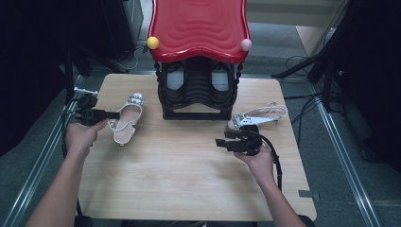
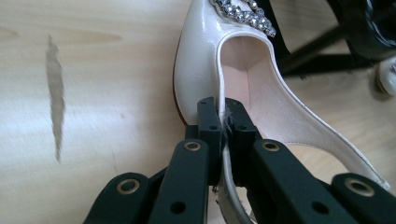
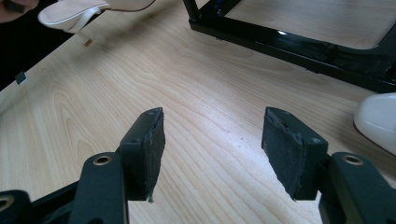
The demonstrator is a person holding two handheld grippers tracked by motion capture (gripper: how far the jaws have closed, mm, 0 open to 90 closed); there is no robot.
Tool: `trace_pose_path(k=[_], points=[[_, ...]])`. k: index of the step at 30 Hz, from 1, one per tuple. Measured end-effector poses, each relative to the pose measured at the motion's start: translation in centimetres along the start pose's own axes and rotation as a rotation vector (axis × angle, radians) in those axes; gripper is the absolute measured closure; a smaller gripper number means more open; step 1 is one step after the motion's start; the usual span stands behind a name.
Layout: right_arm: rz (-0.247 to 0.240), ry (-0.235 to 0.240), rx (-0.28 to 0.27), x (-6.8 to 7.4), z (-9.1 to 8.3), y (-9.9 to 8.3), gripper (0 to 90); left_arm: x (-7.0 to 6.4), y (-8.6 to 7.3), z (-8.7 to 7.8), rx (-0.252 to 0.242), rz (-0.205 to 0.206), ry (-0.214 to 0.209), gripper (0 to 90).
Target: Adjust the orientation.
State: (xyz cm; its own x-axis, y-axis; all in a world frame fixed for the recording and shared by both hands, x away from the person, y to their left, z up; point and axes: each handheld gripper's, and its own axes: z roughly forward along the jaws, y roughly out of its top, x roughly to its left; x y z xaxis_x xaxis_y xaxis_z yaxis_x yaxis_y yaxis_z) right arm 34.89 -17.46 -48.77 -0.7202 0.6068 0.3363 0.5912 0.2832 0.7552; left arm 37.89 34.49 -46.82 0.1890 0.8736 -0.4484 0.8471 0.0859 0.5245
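A white heeled shoe (image 1: 127,118) with a jewelled toe (image 2: 243,14) lies left of the black rack. My left gripper (image 1: 112,115) is shut on the shoe's side edge (image 2: 223,114), its jaws pinching the rim from both sides. A second white shoe (image 1: 255,118) with thin straps lies to the right of the rack; its toe (image 3: 378,119) shows at the right edge of the right gripper view. My right gripper (image 1: 221,142) hovers just in front of that shoe, open, with only bare wood between its pads (image 3: 152,149).
A black shoe rack (image 1: 198,90) with a red wavy top (image 1: 198,26) stands at the table's far middle; dark shoes sit inside it. The wooden table (image 1: 189,175) has free room at the front. Cables trail at the right edge.
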Motion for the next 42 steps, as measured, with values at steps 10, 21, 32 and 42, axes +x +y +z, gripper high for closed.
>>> trace_pose_path(k=[10, 21, 32, 42], points=[[-0.026, 0.0, 0.016, 0.0, 0.9, 0.8, 40.8, -3.2, -3.4, -0.9, 0.014, 0.065, -0.043, 87.7], [-0.048, 0.002, 0.035, 0.2, 1.9, 1.3, 41.2, -6.7, -6.7, 0.4, 0.041, 0.11, -0.125, 87.6], [-0.051, -0.012, 0.04, 0.3, 1.7, 1.1, 41.4, -10.6, -7.3, 3.2, 0.089, 0.178, -0.196, 87.5], [-0.042, -0.032, 0.052, 0.5, 1.2, 0.3, 41.6, -14.1, -7.1, 6.0, 0.14, 0.251, -0.263, 87.4]])
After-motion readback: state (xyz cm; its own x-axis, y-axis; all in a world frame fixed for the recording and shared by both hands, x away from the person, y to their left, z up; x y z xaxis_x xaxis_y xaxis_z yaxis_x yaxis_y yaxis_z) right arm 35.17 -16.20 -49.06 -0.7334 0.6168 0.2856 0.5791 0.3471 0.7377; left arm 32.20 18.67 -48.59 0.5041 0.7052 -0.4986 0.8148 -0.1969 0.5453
